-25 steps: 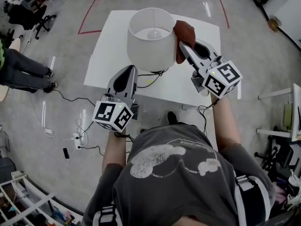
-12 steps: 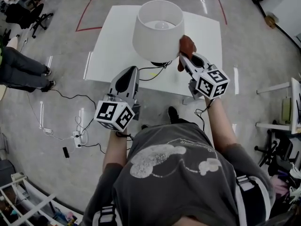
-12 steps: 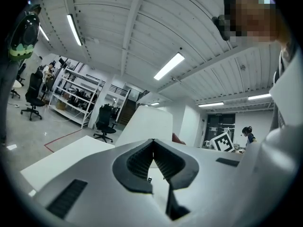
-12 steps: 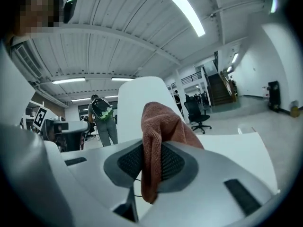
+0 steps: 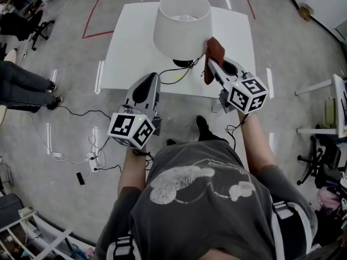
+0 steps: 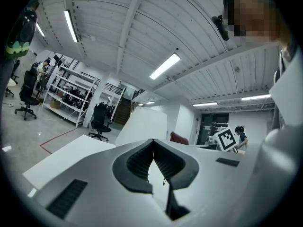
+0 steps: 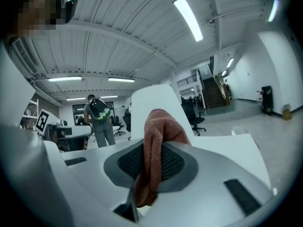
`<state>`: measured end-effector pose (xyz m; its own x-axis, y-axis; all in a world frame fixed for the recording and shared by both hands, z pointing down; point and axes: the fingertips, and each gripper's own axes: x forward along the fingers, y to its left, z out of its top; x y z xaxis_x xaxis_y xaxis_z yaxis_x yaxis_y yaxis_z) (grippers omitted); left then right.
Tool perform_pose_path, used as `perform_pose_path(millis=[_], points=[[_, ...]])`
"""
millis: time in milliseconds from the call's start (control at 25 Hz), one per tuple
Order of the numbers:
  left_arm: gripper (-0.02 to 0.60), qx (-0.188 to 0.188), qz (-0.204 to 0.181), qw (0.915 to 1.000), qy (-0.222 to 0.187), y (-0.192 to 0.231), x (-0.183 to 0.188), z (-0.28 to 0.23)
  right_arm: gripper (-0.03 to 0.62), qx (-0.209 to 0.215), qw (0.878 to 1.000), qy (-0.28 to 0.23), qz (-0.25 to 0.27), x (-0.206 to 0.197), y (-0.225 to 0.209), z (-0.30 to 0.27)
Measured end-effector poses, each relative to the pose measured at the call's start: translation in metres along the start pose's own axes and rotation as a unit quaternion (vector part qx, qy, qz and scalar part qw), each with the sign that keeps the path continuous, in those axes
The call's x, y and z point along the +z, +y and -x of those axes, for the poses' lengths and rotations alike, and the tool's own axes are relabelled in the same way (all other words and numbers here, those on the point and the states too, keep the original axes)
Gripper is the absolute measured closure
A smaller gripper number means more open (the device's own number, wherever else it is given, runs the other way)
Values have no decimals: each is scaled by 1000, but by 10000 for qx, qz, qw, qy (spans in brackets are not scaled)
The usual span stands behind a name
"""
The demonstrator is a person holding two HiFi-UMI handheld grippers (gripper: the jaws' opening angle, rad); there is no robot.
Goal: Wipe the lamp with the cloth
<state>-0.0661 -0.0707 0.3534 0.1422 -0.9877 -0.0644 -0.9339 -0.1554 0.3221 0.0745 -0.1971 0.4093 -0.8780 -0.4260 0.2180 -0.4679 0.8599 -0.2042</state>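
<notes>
The lamp (image 5: 181, 21), with its wide white shade open at the top, stands upright toward the far middle of the white table (image 5: 130, 50). A black cable (image 5: 174, 79) trails from its base across the tabletop toward the near edge.

At the far left, someone's legs (image 5: 24, 83) stretch across the grey floor (image 5: 70, 145), and a power strip (image 5: 89, 158) with cords lies near the person's feet.

The left gripper (image 5: 151, 77) is held low over the near edge of the table, pointing up toward the lamp's base and clear of the shade. In the left gripper view its ribbed pads meet at the tips with nothing between them.

Right of the shade, the rust-red cloth (image 5: 213, 54) hangs bunched against the shade's lower right edge. Whether it is actually pressing on the shade is unclear from the head view.

The right gripper (image 5: 212, 65) is clamped on the cloth. The right gripper view shows the fabric folded between the two pads and spilling out above and below them, with the white shade directly behind it.
</notes>
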Motion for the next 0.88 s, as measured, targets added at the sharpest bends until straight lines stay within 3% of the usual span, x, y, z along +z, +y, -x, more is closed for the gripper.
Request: perform_pose_path(millis=[240,400,560,880], points=[[574,-178,-81,9998,85,-3,4,22,536,153,9966,-761,288,74,35,3],[574,-201,-65,9997,106,-11,2,37,537,112,9941,-935,545,102,42,-4],[574,-191,-102,9996,194,-13,0,41,536,109,9957,-796,463,84,42,-12],[574,9,29,9995,326,16,-5,47,536,163,9994,56,285,-2,54,-37]])
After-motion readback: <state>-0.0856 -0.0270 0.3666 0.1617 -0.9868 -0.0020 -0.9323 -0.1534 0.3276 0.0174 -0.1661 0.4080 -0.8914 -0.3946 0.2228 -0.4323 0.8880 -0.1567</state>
